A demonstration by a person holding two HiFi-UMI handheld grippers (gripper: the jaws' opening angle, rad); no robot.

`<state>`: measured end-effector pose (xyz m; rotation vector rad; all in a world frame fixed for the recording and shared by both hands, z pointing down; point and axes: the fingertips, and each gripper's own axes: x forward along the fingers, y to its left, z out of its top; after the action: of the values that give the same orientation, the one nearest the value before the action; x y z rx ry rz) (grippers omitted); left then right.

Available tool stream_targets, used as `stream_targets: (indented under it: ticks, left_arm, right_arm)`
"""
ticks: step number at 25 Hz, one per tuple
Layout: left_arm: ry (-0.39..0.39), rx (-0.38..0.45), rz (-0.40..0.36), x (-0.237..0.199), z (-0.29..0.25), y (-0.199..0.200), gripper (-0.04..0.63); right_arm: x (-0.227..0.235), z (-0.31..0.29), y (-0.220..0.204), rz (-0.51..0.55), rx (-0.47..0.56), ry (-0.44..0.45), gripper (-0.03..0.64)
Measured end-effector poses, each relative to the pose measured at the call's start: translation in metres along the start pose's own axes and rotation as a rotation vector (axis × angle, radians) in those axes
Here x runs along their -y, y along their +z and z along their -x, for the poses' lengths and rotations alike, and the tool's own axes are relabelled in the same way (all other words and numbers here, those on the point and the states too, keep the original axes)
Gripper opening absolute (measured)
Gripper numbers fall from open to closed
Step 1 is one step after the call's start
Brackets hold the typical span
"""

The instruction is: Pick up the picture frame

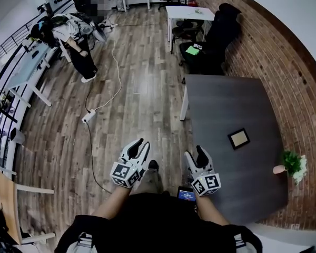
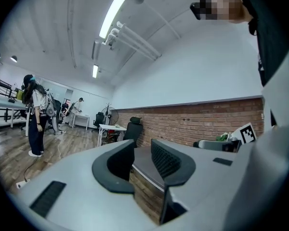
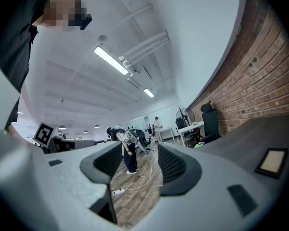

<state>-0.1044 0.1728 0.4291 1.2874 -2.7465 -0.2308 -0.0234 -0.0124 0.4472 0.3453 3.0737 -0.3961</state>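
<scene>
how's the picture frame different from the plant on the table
The picture frame lies flat, a dark-bordered square, tan inside; the plant is leafy green with a pinkish pot. The picture frame sits mid-table, the plant at the edge by the brick wall. Both rest on the grey table.

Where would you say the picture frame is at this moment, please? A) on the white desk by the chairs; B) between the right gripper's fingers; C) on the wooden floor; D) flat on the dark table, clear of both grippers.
D: the picture frame lies flat on the dark table, while the left gripper and the right gripper are both open and empty, short of it.
</scene>
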Motion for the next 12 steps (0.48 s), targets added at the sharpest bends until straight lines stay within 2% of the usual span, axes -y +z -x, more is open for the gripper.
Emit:
stream_targets:
  ticks: [7,12]
  left_arm:
    - [-0.01,-0.006,0.039,-0.044,-0.06,-0.002,0.092]
    - [-0.042,0.006,0.039,-0.083,-0.115,0.013,0.092]
  right_arm:
    - [0.036,-0.055,0.002,0.002,-0.019,-0.032,0.238]
    - [0.059,-0.115,0.012,0.021,-0.016,-0.054,0.238]
